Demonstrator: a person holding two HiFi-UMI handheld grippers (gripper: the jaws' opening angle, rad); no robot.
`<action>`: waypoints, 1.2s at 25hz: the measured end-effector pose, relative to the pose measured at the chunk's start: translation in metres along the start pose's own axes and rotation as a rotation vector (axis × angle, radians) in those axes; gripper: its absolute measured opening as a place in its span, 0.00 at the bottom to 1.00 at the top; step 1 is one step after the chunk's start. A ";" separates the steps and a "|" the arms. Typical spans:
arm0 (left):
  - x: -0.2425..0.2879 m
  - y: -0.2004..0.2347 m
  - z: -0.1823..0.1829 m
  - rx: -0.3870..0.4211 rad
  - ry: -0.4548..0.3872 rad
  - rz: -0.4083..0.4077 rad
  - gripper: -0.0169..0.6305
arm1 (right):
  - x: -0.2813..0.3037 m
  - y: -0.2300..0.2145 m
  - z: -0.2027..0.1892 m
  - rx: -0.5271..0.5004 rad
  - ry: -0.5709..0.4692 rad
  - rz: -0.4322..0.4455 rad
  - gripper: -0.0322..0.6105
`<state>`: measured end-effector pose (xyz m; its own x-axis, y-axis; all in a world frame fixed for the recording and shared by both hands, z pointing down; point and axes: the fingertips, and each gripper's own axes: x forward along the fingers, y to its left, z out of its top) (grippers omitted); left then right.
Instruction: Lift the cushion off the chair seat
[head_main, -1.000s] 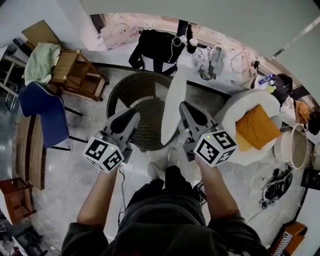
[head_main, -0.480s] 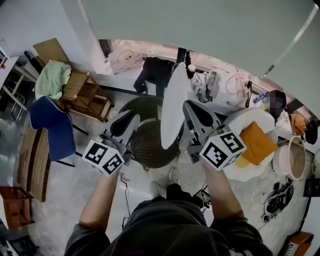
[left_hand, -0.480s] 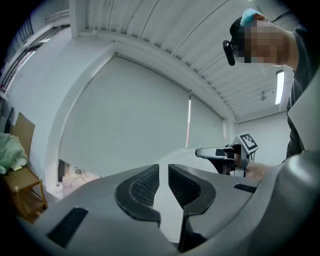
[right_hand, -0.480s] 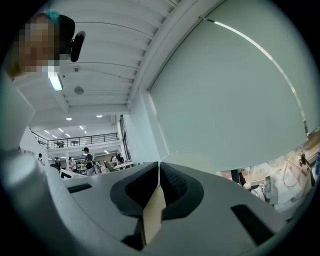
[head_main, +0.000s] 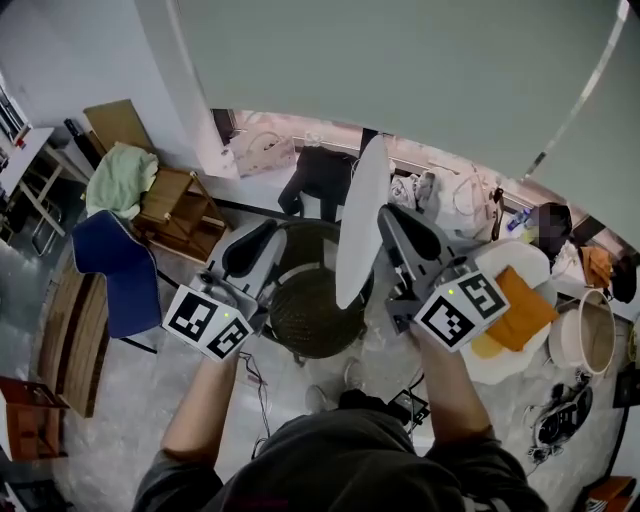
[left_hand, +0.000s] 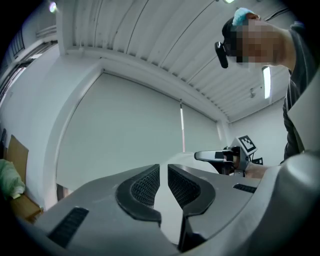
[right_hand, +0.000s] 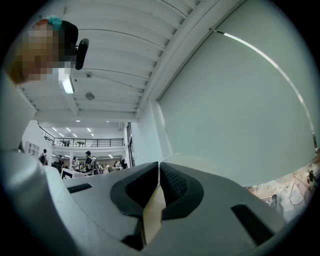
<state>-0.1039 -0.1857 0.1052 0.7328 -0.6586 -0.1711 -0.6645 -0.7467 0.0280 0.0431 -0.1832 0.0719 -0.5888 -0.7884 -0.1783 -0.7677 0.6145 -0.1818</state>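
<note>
Hidden/unclear: in head view the cushion (head_main: 358, 225) shows edge-on only, its faces not visible. It and the right gripper (right_hand: 159, 172) cover the wicker chair (head_main: 315, 305) rim at approx. 2 o'clock. Both hands sit under the marker cubes, not visible. In left gripper view a pale surface shows through the slit between the pads; can't tell from that view alone what it is.

Count: 1 white cushion, 1 wicker chair, 2 grippers, 1 blue chair (head_main: 115, 280) at 9 o'clock, 1 wooden stool (head_main: 180, 205) at 10 o'clock w/ 1 green cloth (head_main: 120, 175) on it, 1 orange cushion (head_main: 515, 300) at 3 o'clock on a white armchair (head_main: 500, 350).

Pose: both forearms reach fwd toward 12 o'clock, bare to the elbow. Both gripper views look up at the ceiling, so the jaws are tipped upward.

Right gripper: jaws closed on the cushion's edge, cream edge pinched between the pads.

Left gripper (left_hand: 163, 175): pads drawn nearly together, thin slit only. In head view it sits apart from the cushion, at its 9 o'clock.

Cushion position: upright, held clear of the chair seat, at 12 o'clock above the chair.
</note>
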 end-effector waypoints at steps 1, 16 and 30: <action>0.000 0.000 0.005 0.007 -0.007 -0.003 0.12 | 0.001 0.003 0.004 -0.005 -0.007 0.005 0.08; 0.008 0.002 0.036 0.046 -0.055 -0.024 0.10 | 0.015 0.022 0.036 -0.042 -0.057 0.045 0.08; 0.005 0.005 0.045 0.039 -0.080 -0.022 0.09 | 0.025 0.037 0.039 -0.069 -0.054 0.059 0.08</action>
<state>-0.1098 -0.1882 0.0604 0.7346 -0.6310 -0.2493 -0.6544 -0.7560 -0.0149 0.0097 -0.1787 0.0227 -0.6203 -0.7470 -0.2390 -0.7488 0.6548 -0.1030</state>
